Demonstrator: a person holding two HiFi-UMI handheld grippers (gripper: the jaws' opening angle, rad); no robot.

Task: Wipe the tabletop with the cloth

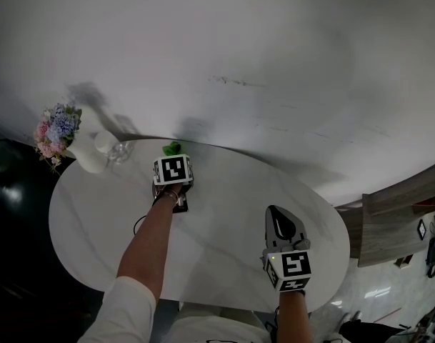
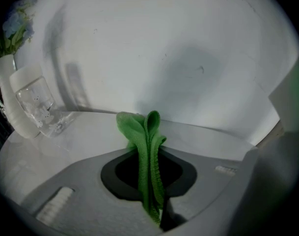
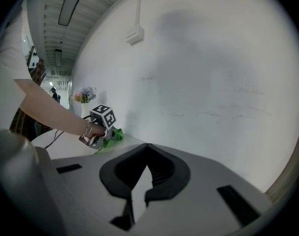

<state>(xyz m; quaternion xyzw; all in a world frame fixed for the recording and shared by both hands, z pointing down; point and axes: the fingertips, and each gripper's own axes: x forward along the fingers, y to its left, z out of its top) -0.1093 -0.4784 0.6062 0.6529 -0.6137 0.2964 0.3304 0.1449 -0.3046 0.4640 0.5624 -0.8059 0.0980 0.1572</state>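
Observation:
A folded green cloth (image 2: 148, 156) stands pinched upright between the jaws of my left gripper (image 2: 148, 144), which is shut on it. In the head view this left gripper (image 1: 172, 153) is at the far edge of the white oval table (image 1: 224, 213), close to the wall, with the cloth (image 1: 173, 147) showing at its tip. My right gripper (image 1: 273, 210) hovers over the near right part of the table, shut with nothing in it. In the right gripper view, the right gripper (image 3: 147, 145) has its jaws met at the tips, and the cloth (image 3: 112, 135) is far off to the left.
A white vase (image 1: 88, 157) with pink and blue flowers (image 1: 56, 128) stands at the table's far left, with a white cup (image 1: 104, 141) and a clear glass (image 1: 118, 151) beside it. A white wall (image 1: 260, 63) runs just behind the table. A dark cable (image 1: 137, 224) trails by the left arm.

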